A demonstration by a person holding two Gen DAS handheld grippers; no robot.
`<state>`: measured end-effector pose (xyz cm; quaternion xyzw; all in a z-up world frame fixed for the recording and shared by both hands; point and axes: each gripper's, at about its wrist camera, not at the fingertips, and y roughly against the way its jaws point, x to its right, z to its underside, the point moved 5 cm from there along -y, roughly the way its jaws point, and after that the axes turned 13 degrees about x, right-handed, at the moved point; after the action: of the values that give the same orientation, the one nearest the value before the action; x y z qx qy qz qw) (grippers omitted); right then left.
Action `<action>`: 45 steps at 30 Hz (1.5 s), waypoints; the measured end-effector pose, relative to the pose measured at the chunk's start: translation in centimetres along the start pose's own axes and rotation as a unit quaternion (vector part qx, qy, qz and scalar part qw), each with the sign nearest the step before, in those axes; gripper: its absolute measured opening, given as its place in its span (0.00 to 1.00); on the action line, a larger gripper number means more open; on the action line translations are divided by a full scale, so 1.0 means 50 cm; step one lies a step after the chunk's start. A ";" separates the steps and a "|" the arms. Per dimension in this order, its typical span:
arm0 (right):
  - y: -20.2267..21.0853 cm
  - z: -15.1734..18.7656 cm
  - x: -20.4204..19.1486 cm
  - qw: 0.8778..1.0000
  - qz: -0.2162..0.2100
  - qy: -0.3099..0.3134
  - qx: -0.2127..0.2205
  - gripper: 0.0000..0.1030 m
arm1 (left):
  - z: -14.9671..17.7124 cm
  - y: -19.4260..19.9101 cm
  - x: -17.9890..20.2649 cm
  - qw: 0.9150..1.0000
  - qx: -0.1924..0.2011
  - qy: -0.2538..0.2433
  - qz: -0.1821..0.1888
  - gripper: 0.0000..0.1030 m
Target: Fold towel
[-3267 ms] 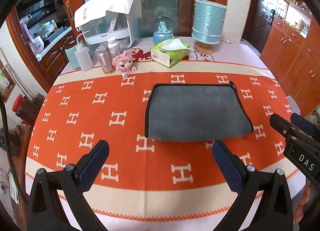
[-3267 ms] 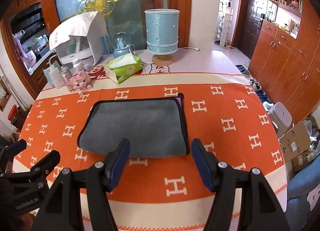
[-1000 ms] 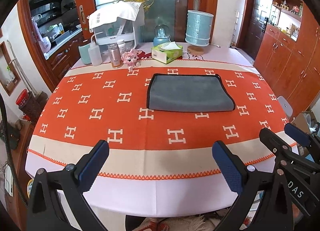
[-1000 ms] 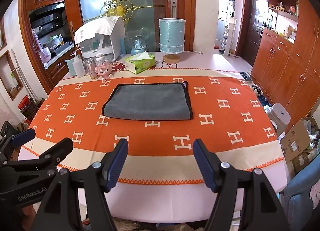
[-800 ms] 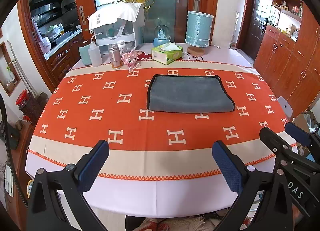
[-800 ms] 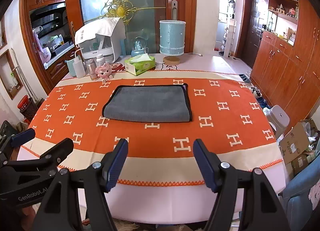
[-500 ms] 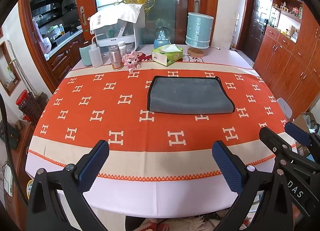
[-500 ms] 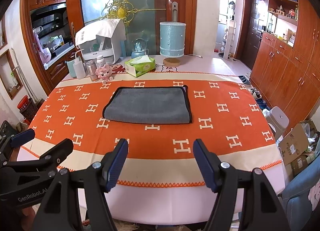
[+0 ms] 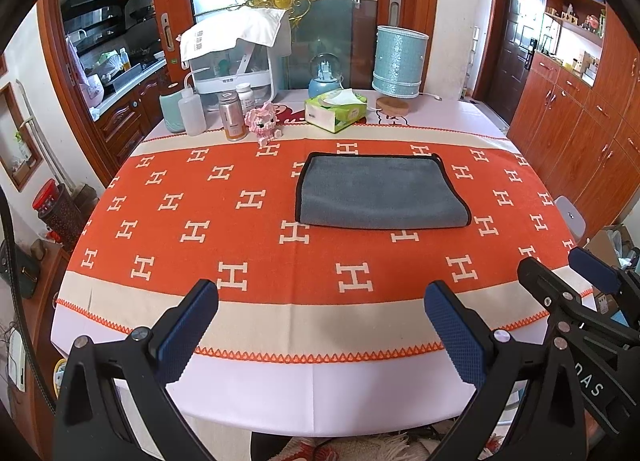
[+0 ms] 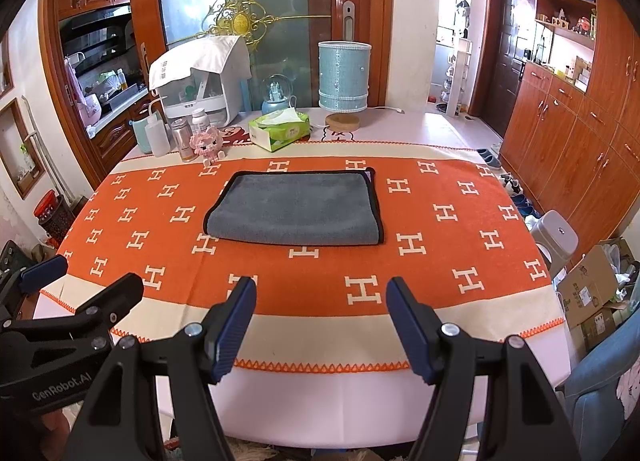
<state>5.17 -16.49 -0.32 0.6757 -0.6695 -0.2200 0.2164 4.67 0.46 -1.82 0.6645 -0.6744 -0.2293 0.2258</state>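
A grey towel (image 9: 380, 193) with black trim lies folded flat in a rectangle on the orange patterned tablecloth (image 9: 224, 221), toward the far middle of the table; it also shows in the right wrist view (image 10: 296, 209). My left gripper (image 9: 320, 321) is open and empty, held back over the table's near edge. My right gripper (image 10: 320, 321) is open and empty, also back at the near edge. The right gripper shows at the right of the left wrist view (image 9: 568, 273), and the left gripper at the left of the right wrist view (image 10: 84, 281).
Along the table's far edge stand a green tissue box (image 9: 336, 109), a blue lamp (image 9: 398, 65), a snow globe (image 9: 326, 77), a pink toy (image 9: 264, 123), bottles (image 9: 232, 115) and a white covered rack (image 9: 236, 57). Wooden cabinets (image 10: 580, 133), a stool (image 10: 558, 237) and boxes are on the right.
Both grippers have pulled back from the towel to the table's near edge over the last seconds; in the last half second they barely move. The towel lies unchanged.
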 end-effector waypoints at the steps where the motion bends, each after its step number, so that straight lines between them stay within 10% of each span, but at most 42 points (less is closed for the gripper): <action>1: 0.000 0.000 0.000 1.000 -0.001 0.000 0.000 0.66 | -0.001 0.000 0.000 1.000 0.001 0.000 0.000 0.99; 45: -0.008 0.020 -0.012 1.000 -0.005 -0.003 -0.009 0.66 | -0.006 0.000 -0.006 1.000 0.002 0.001 0.000 0.99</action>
<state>4.92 -15.86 -1.38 0.6764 -0.6647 -0.2293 0.2193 4.88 0.76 -1.59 0.6650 -0.6746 -0.2277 0.2253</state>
